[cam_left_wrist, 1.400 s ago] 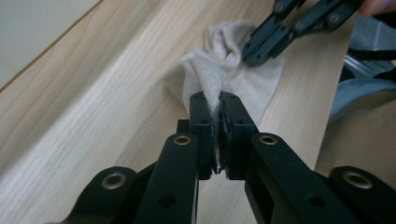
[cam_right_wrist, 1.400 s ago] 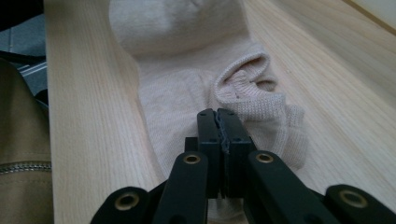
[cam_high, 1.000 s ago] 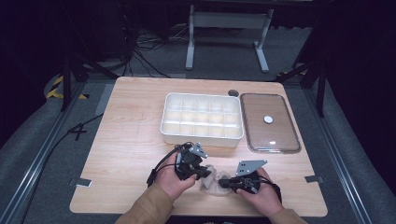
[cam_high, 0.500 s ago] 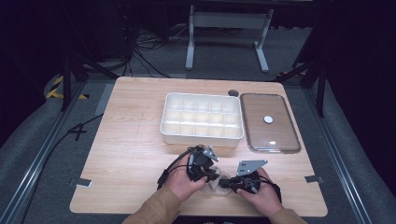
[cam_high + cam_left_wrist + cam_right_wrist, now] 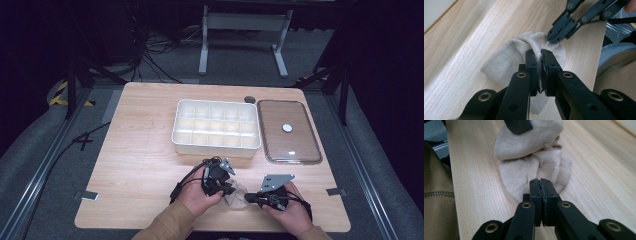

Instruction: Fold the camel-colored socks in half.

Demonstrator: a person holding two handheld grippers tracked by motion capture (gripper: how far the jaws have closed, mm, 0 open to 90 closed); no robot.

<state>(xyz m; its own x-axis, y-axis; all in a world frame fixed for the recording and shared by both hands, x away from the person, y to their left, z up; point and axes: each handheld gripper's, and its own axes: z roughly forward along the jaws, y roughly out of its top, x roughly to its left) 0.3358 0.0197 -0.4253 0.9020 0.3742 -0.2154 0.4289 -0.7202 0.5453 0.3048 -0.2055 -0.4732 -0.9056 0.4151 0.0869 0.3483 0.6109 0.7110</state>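
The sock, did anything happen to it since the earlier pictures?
The left tool slid to the right in the high view, closer to the right tool, and is clamped on a fold of the beige sock, which looks more bunched up between them. The right tool stayed put, shut at the sock's other side. The white divided tray, the clear lid and the table did not move.

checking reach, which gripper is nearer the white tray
Left. The left gripper sits just in front of the white tray; the right gripper is farther back, nearer the table's front edge.
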